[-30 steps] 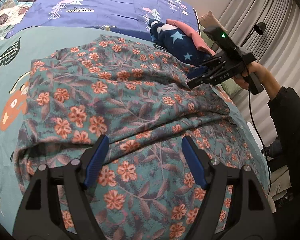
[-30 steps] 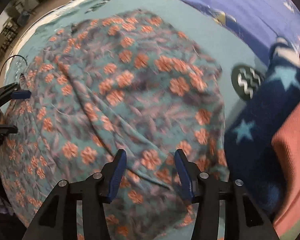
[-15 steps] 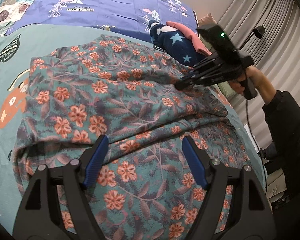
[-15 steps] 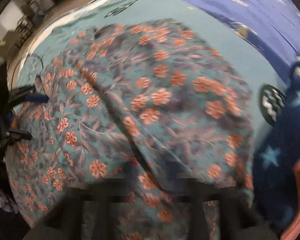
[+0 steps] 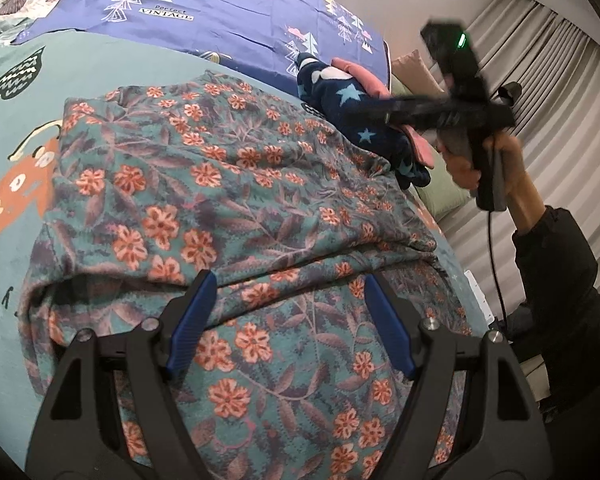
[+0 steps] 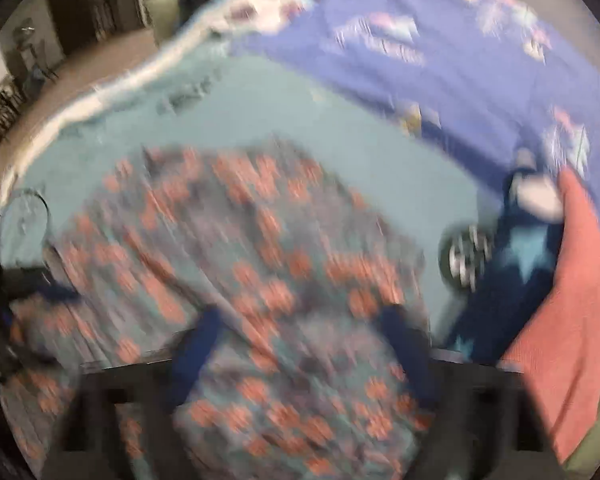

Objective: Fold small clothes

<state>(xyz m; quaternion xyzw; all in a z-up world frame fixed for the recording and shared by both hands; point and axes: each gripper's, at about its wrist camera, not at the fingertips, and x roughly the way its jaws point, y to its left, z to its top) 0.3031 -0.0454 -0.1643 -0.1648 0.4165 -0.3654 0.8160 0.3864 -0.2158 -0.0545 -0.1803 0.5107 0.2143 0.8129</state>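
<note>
A teal garment with orange flowers (image 5: 228,184) lies spread on the bed, its far layer folded over the near one. My left gripper (image 5: 290,280) hovers open just above the garment's near part, with nothing between its blue pads. In the left wrist view my right gripper (image 5: 384,112) is blurred and raised above the garment's far right edge, clear of the cloth. Its own blurred view shows the right gripper (image 6: 304,316) above the floral garment (image 6: 260,264). Its jaws are opening wide and hold nothing.
A navy star-print garment (image 5: 352,108) and a pink one (image 5: 364,76) are piled at the far right of the bed. Beyond them lies a purple-blue sheet (image 5: 220,4). The teal bedsheet (image 5: 60,76) shows at left. A person's hand (image 5: 512,168) and curtains (image 5: 540,80) are at right.
My right gripper closed low at the garment's far right edge, then rose away from the cloth and opened wide. My left gripper stayed open in place.
</note>
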